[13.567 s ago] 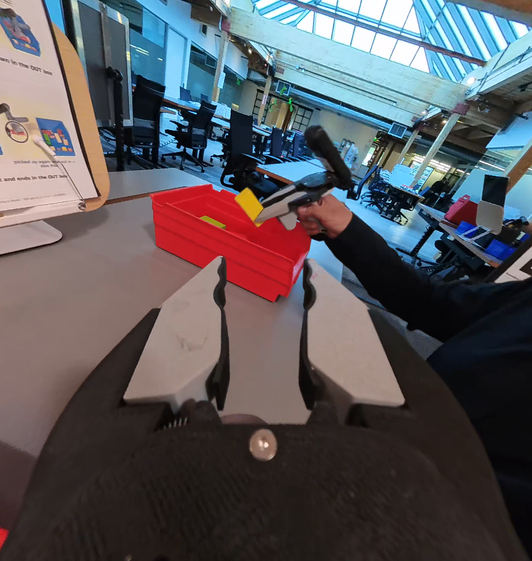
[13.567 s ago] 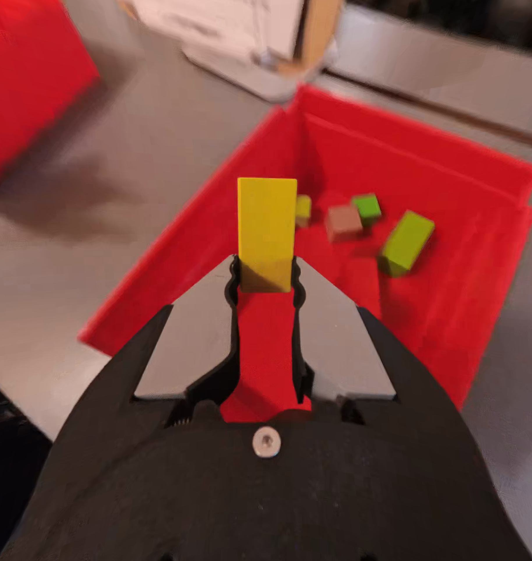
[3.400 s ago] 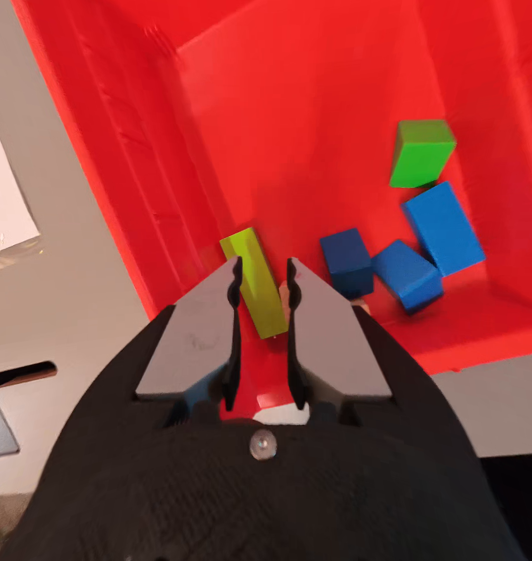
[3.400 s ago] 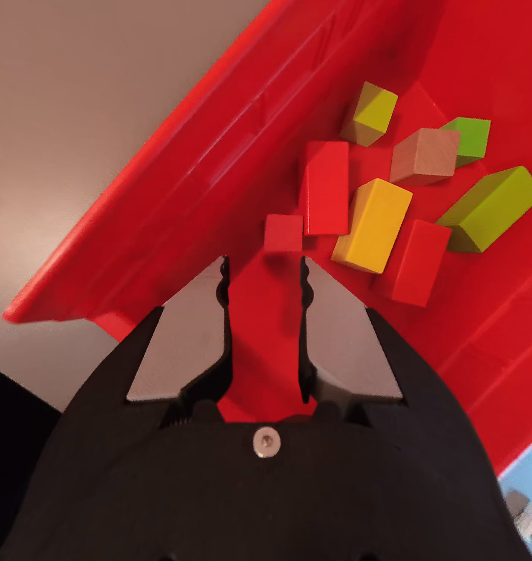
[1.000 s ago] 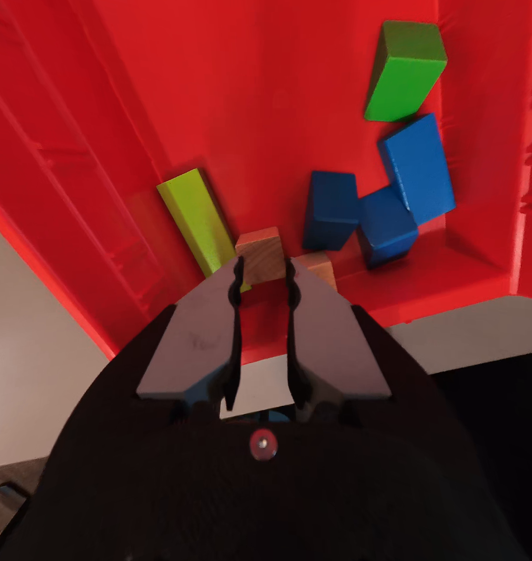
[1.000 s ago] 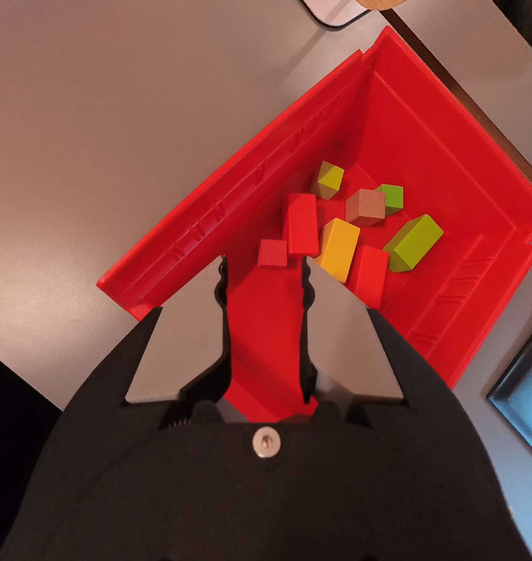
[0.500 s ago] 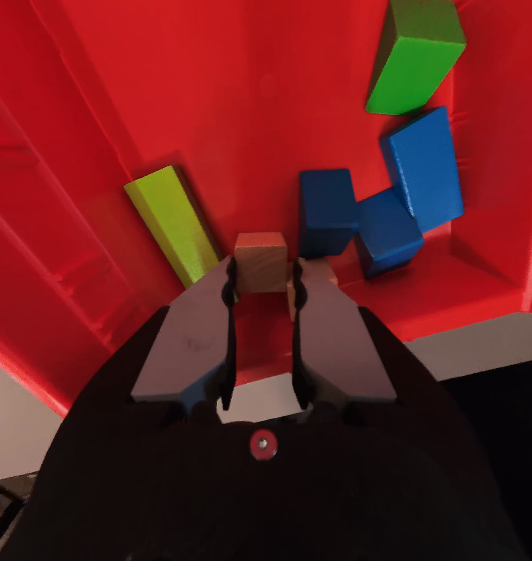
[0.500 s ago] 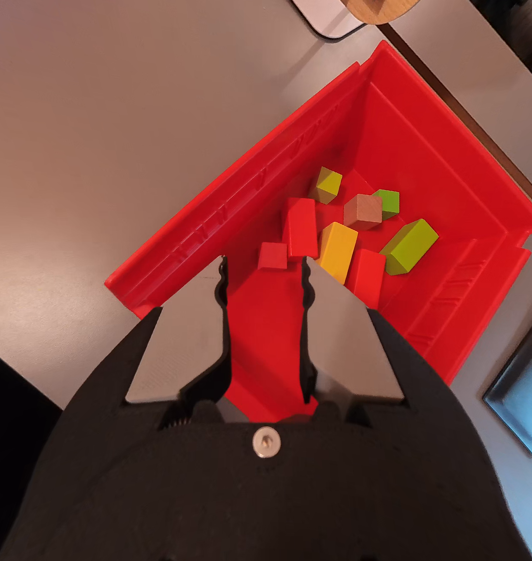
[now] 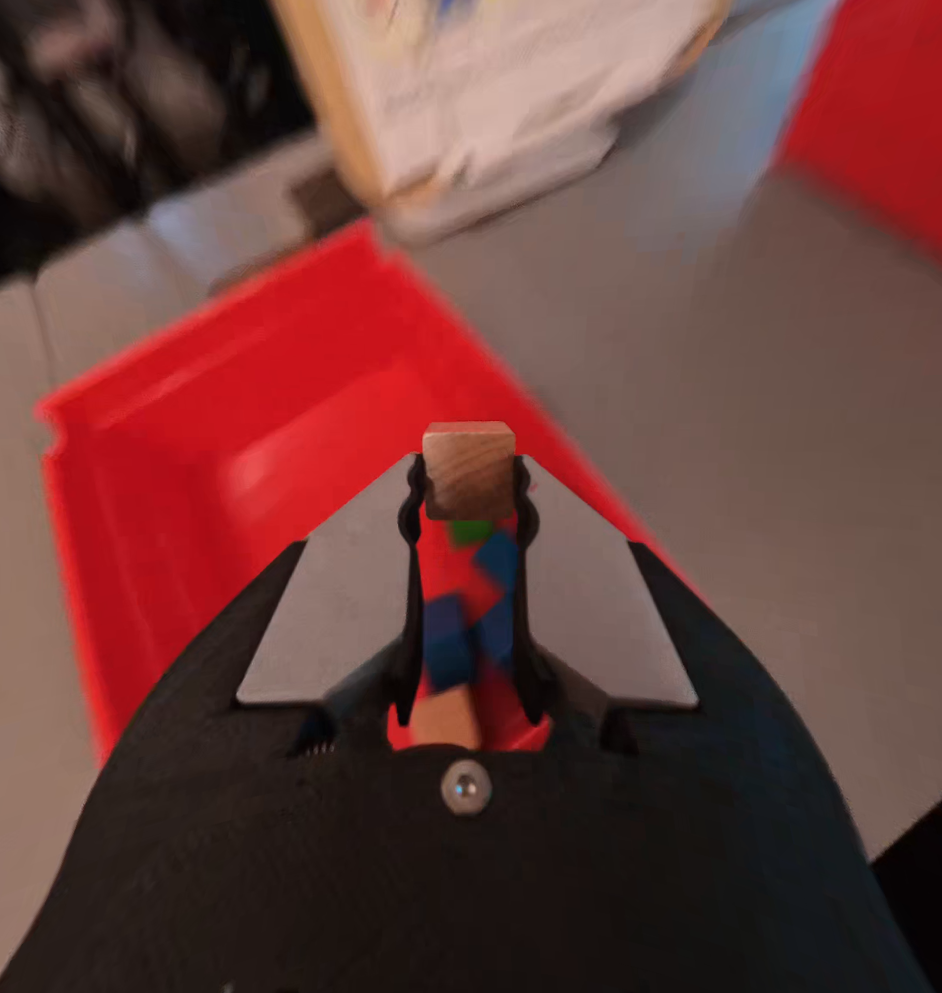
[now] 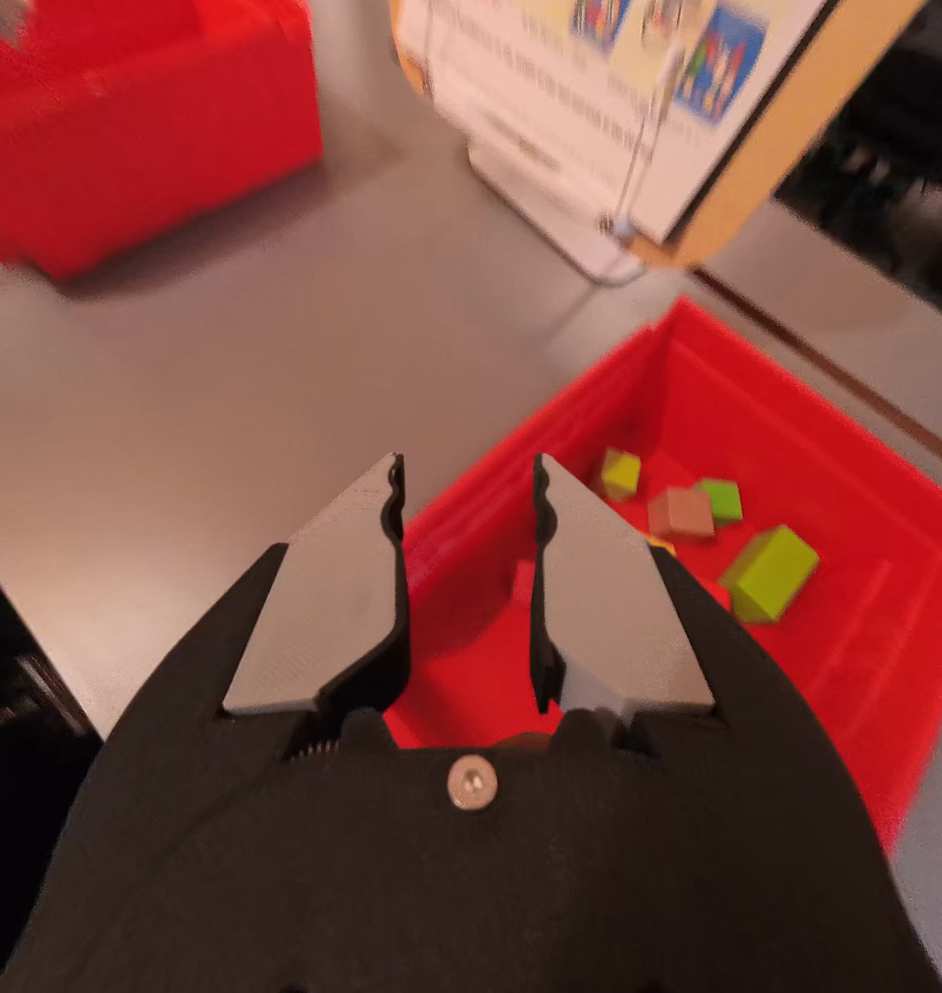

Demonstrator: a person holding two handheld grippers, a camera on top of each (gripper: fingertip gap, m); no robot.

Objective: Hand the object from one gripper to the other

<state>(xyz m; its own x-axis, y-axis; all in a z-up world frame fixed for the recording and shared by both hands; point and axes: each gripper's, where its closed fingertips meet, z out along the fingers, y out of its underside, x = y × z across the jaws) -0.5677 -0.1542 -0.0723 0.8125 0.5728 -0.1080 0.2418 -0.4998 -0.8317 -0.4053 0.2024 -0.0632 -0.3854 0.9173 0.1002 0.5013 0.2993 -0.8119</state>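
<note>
Above the red bin, the left gripper pinches a brown wooden cube at its fingertips. The right gripper gapes empty; next, seemingly, the two must meet for transfer.

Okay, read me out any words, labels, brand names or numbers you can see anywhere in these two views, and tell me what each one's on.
Printed sheet on the wooden stand: lines of print and coloured pictures, too blurred to read.
Same sheet, left wrist view: blurred, unreadable.
Red bins, blocks, both grippers: no writing visible.
</note>
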